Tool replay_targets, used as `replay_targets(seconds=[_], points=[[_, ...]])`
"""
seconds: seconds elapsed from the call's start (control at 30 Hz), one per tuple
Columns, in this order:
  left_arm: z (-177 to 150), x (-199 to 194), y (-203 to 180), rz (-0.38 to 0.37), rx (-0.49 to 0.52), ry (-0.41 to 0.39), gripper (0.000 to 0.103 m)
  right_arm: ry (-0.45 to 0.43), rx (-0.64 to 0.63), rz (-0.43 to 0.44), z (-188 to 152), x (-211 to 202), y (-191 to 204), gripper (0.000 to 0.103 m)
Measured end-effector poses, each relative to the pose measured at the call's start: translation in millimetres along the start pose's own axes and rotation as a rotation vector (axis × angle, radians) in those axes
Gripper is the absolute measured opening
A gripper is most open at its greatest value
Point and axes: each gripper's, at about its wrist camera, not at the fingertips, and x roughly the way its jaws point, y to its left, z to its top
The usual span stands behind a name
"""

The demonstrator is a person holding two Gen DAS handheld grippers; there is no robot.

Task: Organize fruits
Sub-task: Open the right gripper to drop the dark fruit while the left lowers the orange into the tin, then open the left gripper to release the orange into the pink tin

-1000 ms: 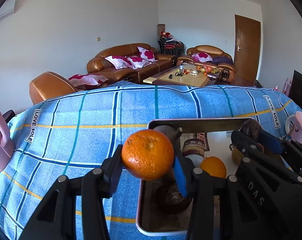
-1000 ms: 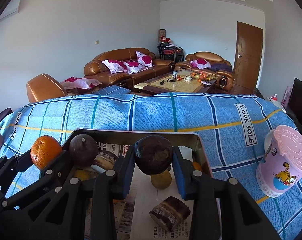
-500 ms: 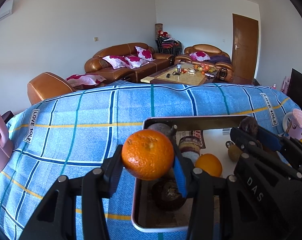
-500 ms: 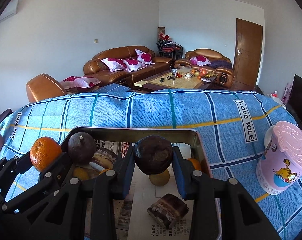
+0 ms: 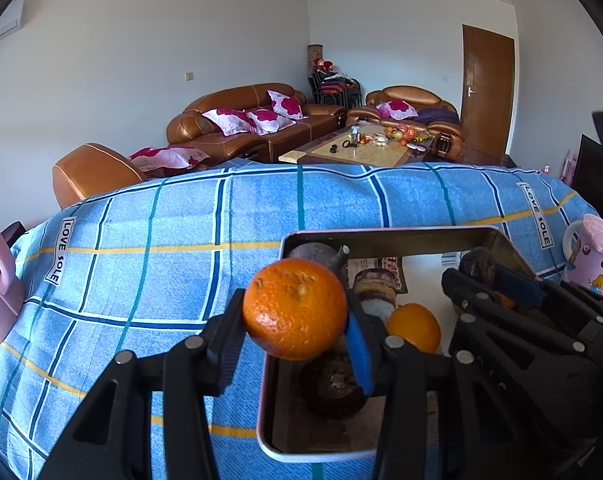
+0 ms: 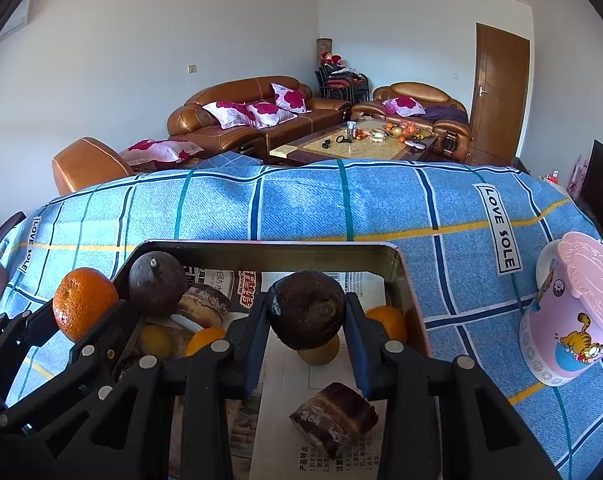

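While both tools hang above the metal tray [image 6: 397,268], the left gripper [image 5: 295,330] is clamped on a mandarin orange [image 5: 295,308] over the tray's left rim, and the right gripper [image 6: 307,334] is clamped on a dark brown round fruit [image 6: 307,314] above the tray's newspaper lining [image 6: 285,392]. A pink cartoon cup [image 6: 569,312] stands right of the tray on the blue checked cloth [image 6: 341,204].

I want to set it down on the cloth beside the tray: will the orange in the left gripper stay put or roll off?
The orange looks round with no flat side, so it would probably roll. The blue checked cloth seems soft and slightly rumpled, which may slow it. Its dimpled peel likely grips the pads well.
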Motion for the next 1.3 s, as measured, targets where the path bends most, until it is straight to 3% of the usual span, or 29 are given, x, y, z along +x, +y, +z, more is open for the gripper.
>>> replay_targets(seconds=[0.37, 0.63, 0.73, 0.8, 0.93, 1.03, 1.3], points=[[-0.8, -1.0, 0.9, -0.015, -0.005, -0.002, 0.047, 0.034, 0.008, 0.056, -1.1, 7.2, -1.5, 0.039], [-2.4, -1.1, 1.3, -0.037, -0.020, 0.002, 0.047, -0.032, 0.055, 0.100, -5.4, -10.9, -12.3, 0.042], [-3.2, 1.1, -1.7, -0.047, -0.012, 0.017, 0.047, -0.060, 0.104, 0.129, -5.1, -16.9, -20.7, 0.054], [-4.2, 0.9, -3.7, -0.047, -0.007, 0.018, 0.047, -0.085, 0.141, 0.155, -5.8, -21.1, -26.0, 0.075], [-4.5, 3.0, -4.1, -0.046, -0.009, 0.031, 0.049, -0.134, 0.150, 0.144, -6.1, -30.4, -25.2, 0.075], [-4.9, 0.3, -6.3, -0.042, 0.002, 0.020, 0.054, -0.189, 0.155, 0.117, -7.4, -39.8, -27.5, 0.075], [-5.3, -8.1, -7.0, -0.008, 0.010, -0.026, 0.093, -0.254, 0.182, 0.043, -9.5, -50.1, -35.4, 0.075]])
